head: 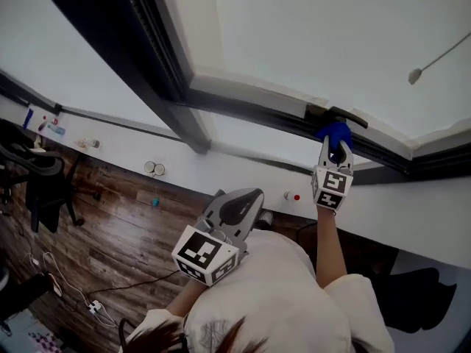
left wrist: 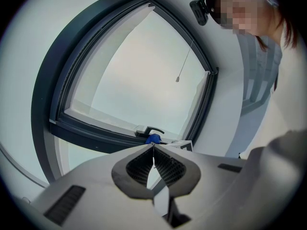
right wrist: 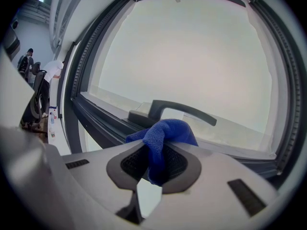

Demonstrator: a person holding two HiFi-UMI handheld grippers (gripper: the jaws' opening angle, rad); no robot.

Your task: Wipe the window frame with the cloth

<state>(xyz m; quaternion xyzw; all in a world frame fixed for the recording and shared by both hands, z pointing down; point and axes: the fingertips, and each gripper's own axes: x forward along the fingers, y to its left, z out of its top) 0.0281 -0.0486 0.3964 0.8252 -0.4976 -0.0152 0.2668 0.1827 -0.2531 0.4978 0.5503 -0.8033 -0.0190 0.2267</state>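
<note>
**Soft blue cloth [right wrist: 165, 137] held up at the dark grey window frame [right wrist: 103, 128], ready to wipe**

The cloth is pinched tight in the right gripper [right wrist: 161, 145]. Its bunched end pokes out just below the dark lever handle [right wrist: 184, 110]. I cannot tell if it touches the frame. I think the wiping is only starting. Next the cloth must press on the frame and slide along it. The left gripper [left wrist: 153, 150] waits well back from the window, its jaws closed on nothing.

The floor [head: 110, 234] is dark wood plank. A white wall [head: 184, 169] runs below the glazing. A dark window frame [head: 158, 57] divides the pale, evenly lit panes [head: 316, 35]. A black office chair [head: 40, 186] stands at the left. Cables [head: 94, 306] lie on the floor.
</note>
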